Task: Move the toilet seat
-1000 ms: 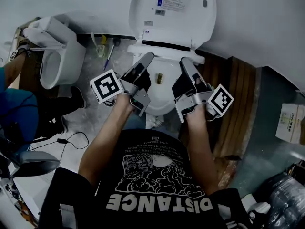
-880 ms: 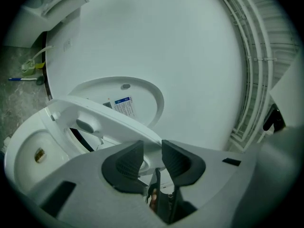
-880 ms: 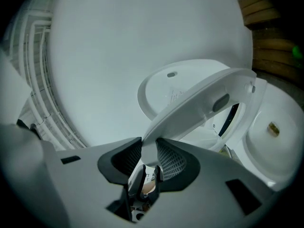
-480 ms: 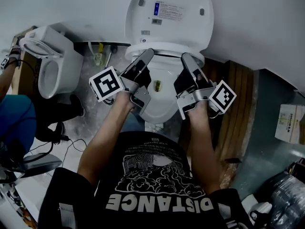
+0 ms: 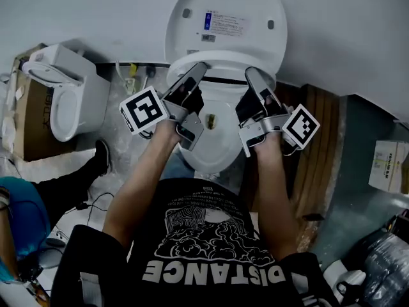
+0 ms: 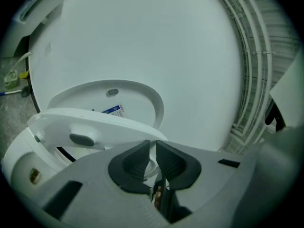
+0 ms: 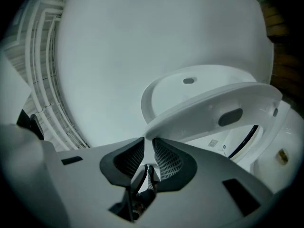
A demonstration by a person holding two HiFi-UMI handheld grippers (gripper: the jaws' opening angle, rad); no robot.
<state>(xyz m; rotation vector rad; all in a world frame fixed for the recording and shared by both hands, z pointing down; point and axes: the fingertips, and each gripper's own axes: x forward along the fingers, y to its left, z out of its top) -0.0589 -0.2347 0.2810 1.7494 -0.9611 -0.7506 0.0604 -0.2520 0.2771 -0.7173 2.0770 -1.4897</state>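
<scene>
Both hands on the toilet seat [image 6: 90,127]: it's tipped partway up off the bowl [image 5: 214,149], w/ the lid [image 5: 223,24] upright vs the wall behind. Left gripper [image 6: 153,150]: jaws have just been closing and are pinched on the seat's rim, white edge wedged btwn the pads. Right gripper [image 7: 148,148]: same on its side, jaws just closed down on the rim. A grey bumper [image 6: 81,139] shows on the seat's underside. A 2nd toilet [image 5: 64,94] stands off to the left, wood boards [image 5: 323,139] to the right.

White wall [image 5: 358,31]; grey floor [image 5: 115,162]; wooden planks [image 5: 319,146] right.
</scene>
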